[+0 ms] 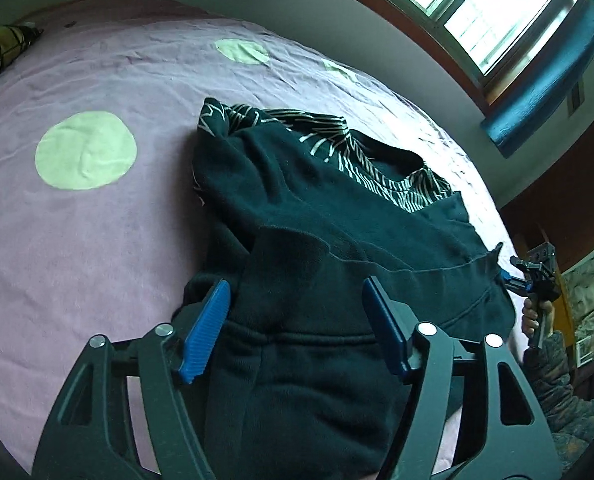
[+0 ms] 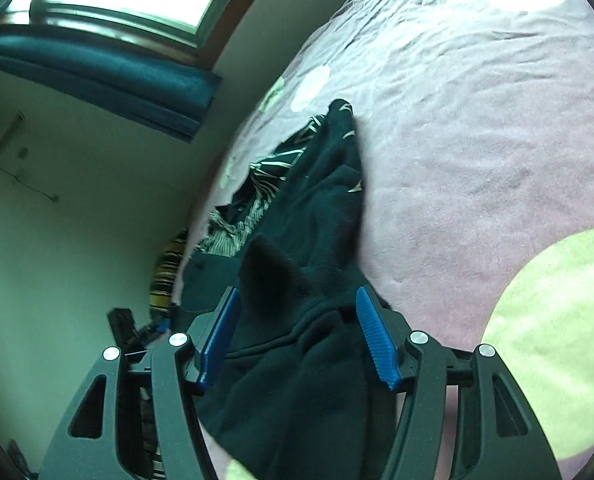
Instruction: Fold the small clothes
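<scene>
The dark garment (image 1: 317,216) lies bunched on the bed, its long axis running from the bottom centre of the left wrist view up toward the middle, with a black-and-white patterned lining (image 1: 361,160) showing at its far end. It rests on a pink bedsheet (image 1: 137,232) with pale green circles, a window (image 1: 497,8) with a blue blind at the upper right. The left gripper (image 1: 297,316) and right gripper (image 2: 297,320) both have their blue fingers (image 1: 205,332) apart, cloth lying loosely between them, not pinched.
</scene>
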A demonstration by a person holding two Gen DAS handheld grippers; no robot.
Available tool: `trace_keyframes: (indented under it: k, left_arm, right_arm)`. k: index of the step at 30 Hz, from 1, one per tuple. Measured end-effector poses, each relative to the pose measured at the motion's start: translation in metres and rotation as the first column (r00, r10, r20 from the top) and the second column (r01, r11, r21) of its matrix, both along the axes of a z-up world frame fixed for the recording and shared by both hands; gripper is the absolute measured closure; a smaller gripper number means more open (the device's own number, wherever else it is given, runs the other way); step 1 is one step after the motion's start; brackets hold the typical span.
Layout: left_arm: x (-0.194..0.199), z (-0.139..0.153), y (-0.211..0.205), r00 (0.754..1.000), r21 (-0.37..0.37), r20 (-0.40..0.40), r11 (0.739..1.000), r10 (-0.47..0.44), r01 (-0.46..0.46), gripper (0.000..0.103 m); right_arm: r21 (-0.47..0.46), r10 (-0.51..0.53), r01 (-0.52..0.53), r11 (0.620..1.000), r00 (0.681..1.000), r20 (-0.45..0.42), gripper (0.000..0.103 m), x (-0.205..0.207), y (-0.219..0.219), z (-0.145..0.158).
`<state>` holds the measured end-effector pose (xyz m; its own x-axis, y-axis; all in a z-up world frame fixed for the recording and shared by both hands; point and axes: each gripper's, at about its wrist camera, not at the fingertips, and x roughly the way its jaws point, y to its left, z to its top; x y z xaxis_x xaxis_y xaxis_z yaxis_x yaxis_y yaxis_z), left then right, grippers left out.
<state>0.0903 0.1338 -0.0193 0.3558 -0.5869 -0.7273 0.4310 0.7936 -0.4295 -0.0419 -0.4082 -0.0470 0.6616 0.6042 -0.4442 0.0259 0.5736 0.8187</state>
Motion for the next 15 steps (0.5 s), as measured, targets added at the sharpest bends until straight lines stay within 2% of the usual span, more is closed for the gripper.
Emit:
trace_keyframes:
  k: [2,5,10,12,15]
  left_arm:
    - [-0.001,0.002,-0.002,0.999,0.013,0.024,1.000,-0.021,0.021,0.043]
    - [0.003,0.000,-0.005,1.000,0.043,0.017,0.999,-0.026,0.025,0.044]
    - [0.011,-0.003,-0.003,1.000,0.014,-0.007,1.000,-0.017,0.018,0.045]
    - [0.009,-0.002,-0.007,1.000,0.036,0.005,0.999,-0.018,0.018,0.062]
    - [0.007,-0.003,-0.012,0.999,0.099,0.029,0.995,-0.015,0.012,0.071]
  right_arm:
    - [-0.008,0.008,-0.008,1.000,1.000,0.001,0.043,-0.003,0.000,-0.002]
    - [-0.023,0.015,-0.014,1.000,1.000,0.013,0.043,0.001,0.001,-0.001]
    - [-0.032,0.043,-0.041,0.999,0.997,0.061,0.043,0.002,0.001,0.008]
    - [-0.052,0.054,-0.050,0.997,0.996,0.076,0.043,0.001,0.002,0.012]
    - [-0.084,0.087,-0.079,0.993,0.991,0.099,0.043,0.003,0.007,0.017]
